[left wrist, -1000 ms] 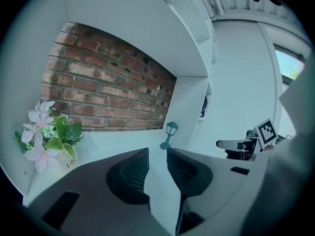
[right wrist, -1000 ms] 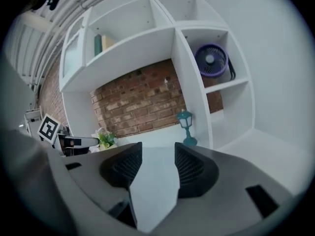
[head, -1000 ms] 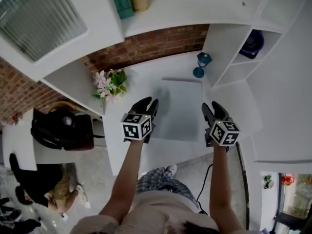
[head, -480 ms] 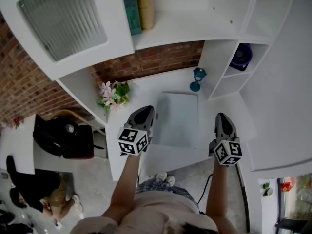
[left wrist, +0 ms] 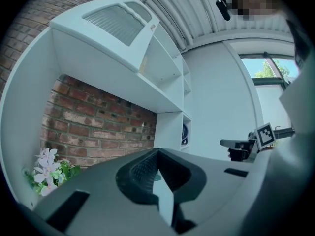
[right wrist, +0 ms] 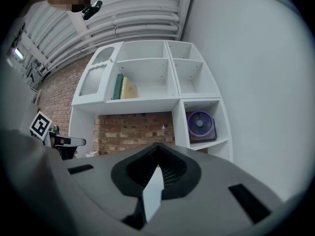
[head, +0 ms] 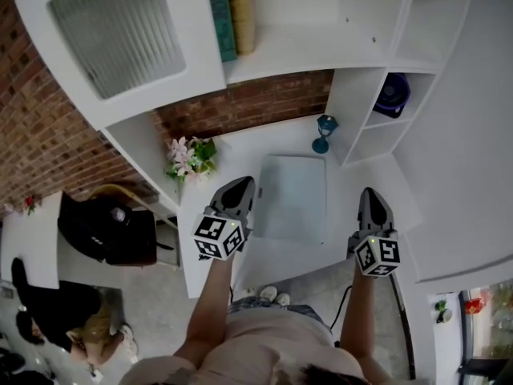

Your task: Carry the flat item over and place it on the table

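Setting: white table [head: 280,259] built into a white shelf unit, brick wall [head: 248,103] behind. Item 1, flat item [head: 292,197]: pale grey rectangular board, lying flat on the table near its middle, square to the front edge, held by nothing; it appears already placed, so the task looks all but done. Item 2, left gripper [head: 239,189]: at the board's 9 o'clock, just beside its left edge, jaws closed together and empty. Item 3, right gripper [head: 371,199]: at 3 o'clock, clearly apart from the board, jaws likewise pressed together on nothing (the flanking positions suit a two-sided carry of a wide, thin object). Item 4, blue goblet-shaped ornament [head: 323,133]: at the board's 12 o'clock, near its far edge. Item 5, pink flowers [head: 191,157]: at 10 o'clock. Item 6, purple fan [head: 393,95]: in a cubby at 2 o'clock. View notes: only the head view shows the board; both gripper views look over it, confirming the closed jaws, the right gripper view showing the fan's face and the books [right wrist: 122,87] upright.
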{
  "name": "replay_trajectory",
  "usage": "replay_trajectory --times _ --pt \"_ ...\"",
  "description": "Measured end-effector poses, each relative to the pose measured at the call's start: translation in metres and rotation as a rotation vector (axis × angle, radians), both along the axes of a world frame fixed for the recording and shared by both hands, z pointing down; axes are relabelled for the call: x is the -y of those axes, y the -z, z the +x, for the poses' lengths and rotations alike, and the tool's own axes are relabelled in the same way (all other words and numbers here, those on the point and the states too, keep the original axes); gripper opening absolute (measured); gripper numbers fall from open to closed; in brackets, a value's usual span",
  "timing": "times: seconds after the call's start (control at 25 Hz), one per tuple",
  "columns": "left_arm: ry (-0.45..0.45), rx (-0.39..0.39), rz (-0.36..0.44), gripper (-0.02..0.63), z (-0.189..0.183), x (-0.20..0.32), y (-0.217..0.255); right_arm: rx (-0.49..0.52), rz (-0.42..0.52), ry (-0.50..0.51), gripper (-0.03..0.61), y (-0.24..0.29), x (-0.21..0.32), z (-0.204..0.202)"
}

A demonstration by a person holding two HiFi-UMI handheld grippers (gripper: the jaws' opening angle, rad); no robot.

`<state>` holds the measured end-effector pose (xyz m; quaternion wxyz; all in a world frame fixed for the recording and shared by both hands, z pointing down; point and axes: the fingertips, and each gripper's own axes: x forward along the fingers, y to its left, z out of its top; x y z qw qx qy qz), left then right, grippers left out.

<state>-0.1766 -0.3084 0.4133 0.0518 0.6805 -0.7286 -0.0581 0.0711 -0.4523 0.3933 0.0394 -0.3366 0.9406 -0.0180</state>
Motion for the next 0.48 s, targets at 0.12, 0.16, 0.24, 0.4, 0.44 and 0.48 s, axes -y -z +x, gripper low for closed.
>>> replay_trajectory --times 0.12,0.16,0.24,0.4,0.44,0.48 --pt "-0.003 -0.002 0.002 0.028 0.001 -0.001 0.001 0.004 0.010 -0.011 0.017 0.002 -0.001 0.003" --pt "-0.004 -0.003 0.003 0.028 0.001 -0.001 0.001 0.005 0.011 -0.015 0.016 0.002 -0.001 0.004" --pt "-0.006 -0.007 0.005 0.028 0.001 0.000 0.001 0.005 0.008 -0.021 0.015 0.001 0.000 0.007" --pt "-0.008 -0.014 0.003 0.028 0.003 0.001 0.001 0.001 0.005 -0.029 0.015 0.001 0.000 0.011" --pt "-0.009 -0.016 0.003 0.028 0.003 0.001 0.001 0.000 0.004 -0.031 0.015 0.001 0.000 0.012" --pt "-0.010 -0.019 0.004 0.028 0.003 0.001 0.001 0.000 0.003 -0.032 0.015 0.001 0.000 0.012"
